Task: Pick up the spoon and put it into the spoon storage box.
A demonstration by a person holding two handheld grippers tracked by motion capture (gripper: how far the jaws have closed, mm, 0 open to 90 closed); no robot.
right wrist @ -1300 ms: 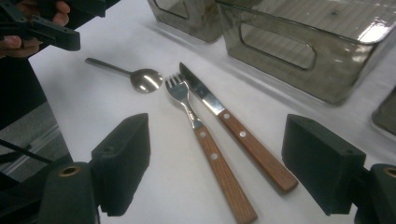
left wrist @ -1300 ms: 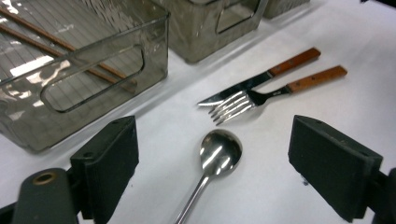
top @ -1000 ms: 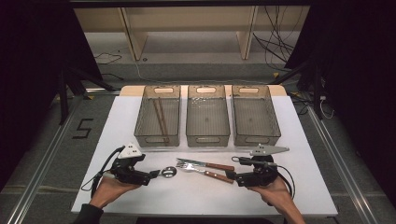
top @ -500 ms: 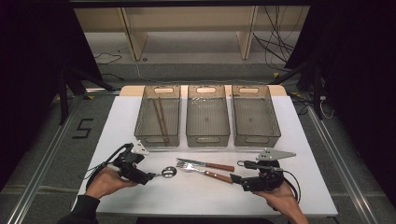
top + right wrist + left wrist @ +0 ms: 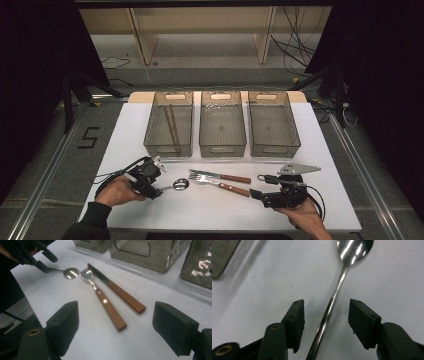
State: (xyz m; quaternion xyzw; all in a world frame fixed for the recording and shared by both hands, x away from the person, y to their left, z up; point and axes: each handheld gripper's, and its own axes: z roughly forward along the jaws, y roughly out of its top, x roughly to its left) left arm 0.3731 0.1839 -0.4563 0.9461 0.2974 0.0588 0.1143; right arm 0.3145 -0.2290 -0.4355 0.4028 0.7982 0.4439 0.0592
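Note:
A steel spoon (image 5: 179, 184) lies on the white table near its front left, bowl to the right. My left gripper (image 5: 159, 191) is low over its handle. In the left gripper view the spoon's handle (image 5: 332, 305) runs between the jaws, which have just been closing, with a gap at each pad (image 5: 297, 315). A wooden-handled fork (image 5: 217, 184) and knife (image 5: 222, 176) lie side by side at the front centre. My right gripper (image 5: 255, 195) stands open just short of the fork's handle end (image 5: 110, 311).
Three clear smoky bins stand in a row behind the cutlery: the left bin (image 5: 169, 147) holds brown chopsticks (image 5: 172, 127), the middle bin (image 5: 222, 150) and the right bin (image 5: 275, 148) look bare. The table's front edge (image 5: 215, 229) is close to both hands.
My left gripper has slid down and in along the spoon's handle, and its jaws have narrowed around it. The right gripper has hardly moved.

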